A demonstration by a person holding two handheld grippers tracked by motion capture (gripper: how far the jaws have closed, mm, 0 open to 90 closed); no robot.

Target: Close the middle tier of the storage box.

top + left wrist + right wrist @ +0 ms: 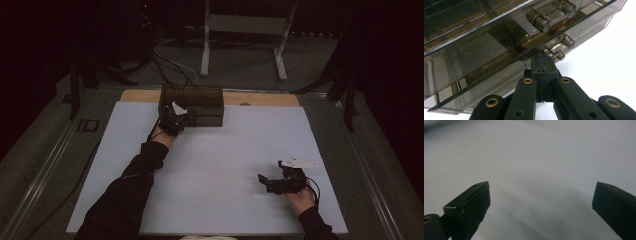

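Observation:
A smoky, see-through plastic box [192,102] stands at the far edge of the white table top [225,150]. My left gripper [176,115] is at the box's front left, held out by a dark-sleeved arm. In the left gripper view its jaws are pressed together, and the left gripper [541,58] touches the box's dark lid edge [499,66] just beside a clear latch [557,46]; a second latch [551,15] sits higher. I cannot tell whether any rim is pinched. My right gripper [264,183] rests low at the near right, and the right gripper [541,200] stands open over bare white surface.
A wooden board [260,98] shows past the white top's far edge. Behind the table are a metal stand [245,25] and loose cables [167,65] on the floor. A small dark object [90,125] lies left of the table.

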